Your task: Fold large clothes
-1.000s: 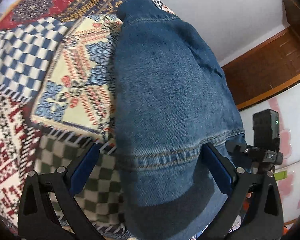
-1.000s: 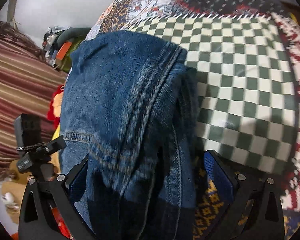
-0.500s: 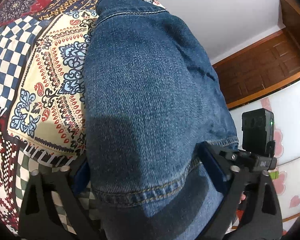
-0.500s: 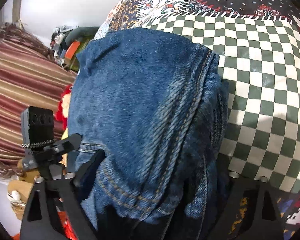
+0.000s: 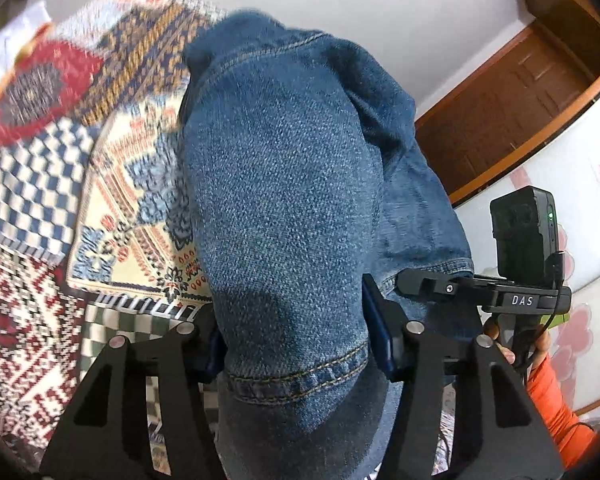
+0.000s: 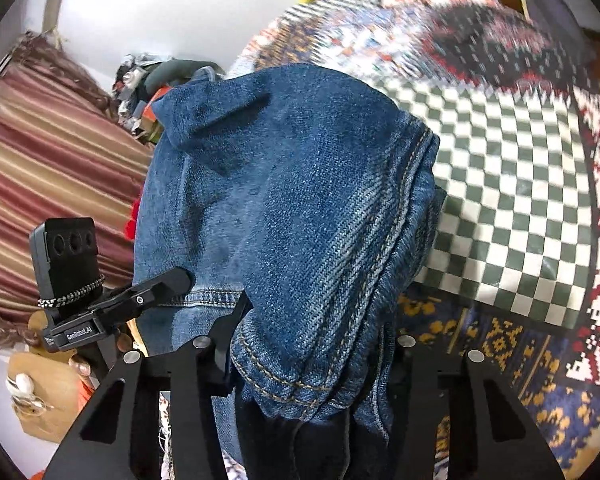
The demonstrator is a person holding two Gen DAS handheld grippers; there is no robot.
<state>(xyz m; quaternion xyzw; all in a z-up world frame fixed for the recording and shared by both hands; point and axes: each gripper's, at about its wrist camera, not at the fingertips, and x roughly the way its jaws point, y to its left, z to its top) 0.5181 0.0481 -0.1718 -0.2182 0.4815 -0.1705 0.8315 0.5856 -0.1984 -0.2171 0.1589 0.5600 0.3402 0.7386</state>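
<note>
A blue denim garment (image 5: 284, 180) lies bunched on a patchwork bedspread (image 5: 32, 184), its stitched hem towards me. My left gripper (image 5: 294, 320) has its jaws closing, with the hem squeezed between the blue pads (image 5: 376, 332). In the right wrist view the same denim garment (image 6: 284, 184) shows a thick folded seam edge. My right gripper (image 6: 316, 328) is closing too, and that bundle of folds is pinched between its fingers (image 6: 236, 320); the right finger is mostly hidden by cloth. Both held ends hang above the bedspread (image 6: 500, 184).
A wooden door (image 5: 500, 120) and a white panel with pink flowers (image 5: 580, 208) stand to the right. A hand in an orange sleeve (image 5: 556, 404) holds the other gripper's handle. A striped curtain (image 6: 40, 168) and a pile of clutter (image 6: 140, 80) lie to the left.
Both grippers went from wide open around the denim edge to closed in on it, and both have risen, lifting the cloth off the bedspread.
</note>
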